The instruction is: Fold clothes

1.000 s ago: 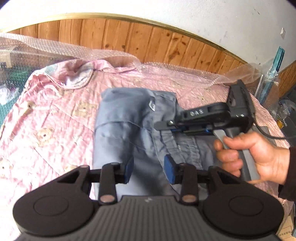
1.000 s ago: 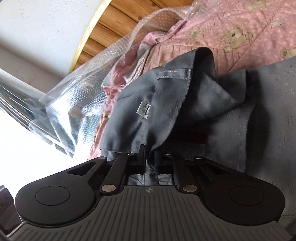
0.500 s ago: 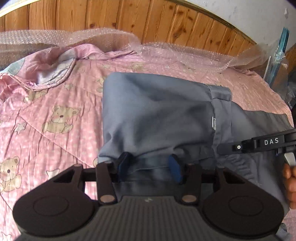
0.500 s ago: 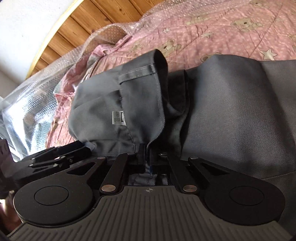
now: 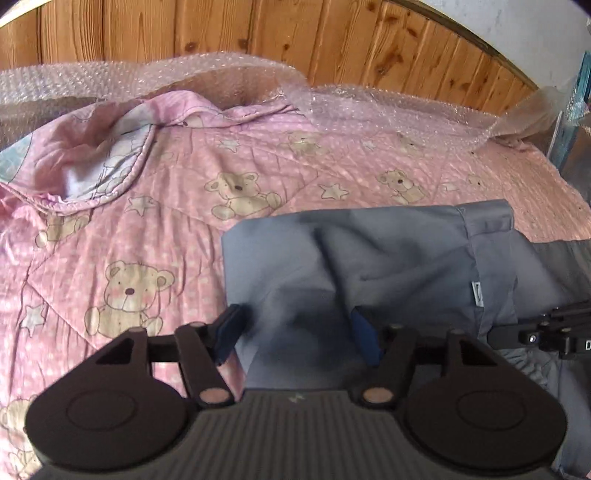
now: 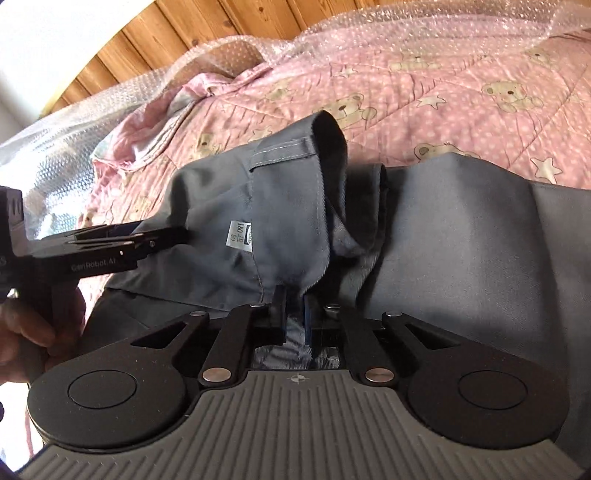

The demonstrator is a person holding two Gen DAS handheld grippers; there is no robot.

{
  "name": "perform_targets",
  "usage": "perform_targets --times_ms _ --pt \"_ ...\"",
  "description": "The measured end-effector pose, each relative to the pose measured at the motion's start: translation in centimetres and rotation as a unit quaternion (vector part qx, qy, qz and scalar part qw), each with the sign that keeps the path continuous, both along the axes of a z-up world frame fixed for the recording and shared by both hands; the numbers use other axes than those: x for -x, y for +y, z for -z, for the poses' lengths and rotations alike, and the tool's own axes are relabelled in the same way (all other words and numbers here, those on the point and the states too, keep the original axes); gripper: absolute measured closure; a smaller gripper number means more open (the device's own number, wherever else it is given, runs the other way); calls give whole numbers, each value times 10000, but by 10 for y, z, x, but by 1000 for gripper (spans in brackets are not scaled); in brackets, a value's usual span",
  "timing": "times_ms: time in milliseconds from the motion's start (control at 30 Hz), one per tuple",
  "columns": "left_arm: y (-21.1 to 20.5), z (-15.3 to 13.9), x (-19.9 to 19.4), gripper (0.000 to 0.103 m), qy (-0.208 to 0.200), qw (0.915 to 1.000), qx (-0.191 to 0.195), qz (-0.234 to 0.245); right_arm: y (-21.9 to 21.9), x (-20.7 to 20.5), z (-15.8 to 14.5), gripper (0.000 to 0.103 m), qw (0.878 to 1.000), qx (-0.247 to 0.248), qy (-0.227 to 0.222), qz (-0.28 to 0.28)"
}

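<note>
**A:** What are the jaws doing?

**B:** The right gripper point(image 6: 294, 312) has its blue-padded jaws pressed nearly together, pinching a fold of the grey cotton trousers point(image 6: 461, 236) at the near edge. The left gripper point(image 5: 297, 334) has its jaws spread wide, the grey cloth lying between the pads; whether they touch it, I cannot tell.

**A:** And where is the garment?

**B:** On the pink quilted bedspread printed with teddy bears and stars point(image 5: 155, 236). In the left wrist view it fills the frame from centre towards 3 o'clock; the bedspread spreads from 9 to 12 o'clock. A white size label point(image 6: 240, 236) shows inside the turned-over waistband, just at 11 o'clock from the right gripper's jaws.

**A:** Further out?

**B:** In the right wrist view the left gripper comes in from 9 o'clock, its tips at the cloth, a hand point(image 6: 29, 332) on its handle. Clear bubble wrap point(image 5: 369, 107) lies along the bedspread's far edge at 12 o'clock, against the knotty wooden plank wall point(image 5: 221, 33).
</note>
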State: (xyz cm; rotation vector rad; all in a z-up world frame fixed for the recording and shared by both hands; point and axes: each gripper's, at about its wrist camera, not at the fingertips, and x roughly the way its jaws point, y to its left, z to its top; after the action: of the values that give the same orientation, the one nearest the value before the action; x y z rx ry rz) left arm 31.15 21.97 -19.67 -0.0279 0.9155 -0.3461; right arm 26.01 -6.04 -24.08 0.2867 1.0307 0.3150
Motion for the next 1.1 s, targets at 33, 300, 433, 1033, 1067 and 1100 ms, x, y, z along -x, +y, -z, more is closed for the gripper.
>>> perform_targets --times_ms 33,300,433,1033,1067,1100 --pt "4 -10 7 47 -9 9999 98 -31 -1 3 -3 88 10000 37 -5 26" --pt "38 -73 163 47 0 9915 1290 167 -38 78 -59 65 9993 -230 -200 -224" --pt "21 -40 194 47 465 9913 1232 34 -58 106 -13 56 9921 -1132 535 -17" --pt "-103 -33 248 44 254 9994 237 -88 -99 118 -26 67 9985 -364 -251 -316" --pt "-113 -21 244 44 433 9990 46 -39 -112 116 -16 66 9994 -207 -51 -277" --pt "-119 -16 241 44 485 9988 -99 -8 -128 117 -5 81 9994 -193 89 -276"
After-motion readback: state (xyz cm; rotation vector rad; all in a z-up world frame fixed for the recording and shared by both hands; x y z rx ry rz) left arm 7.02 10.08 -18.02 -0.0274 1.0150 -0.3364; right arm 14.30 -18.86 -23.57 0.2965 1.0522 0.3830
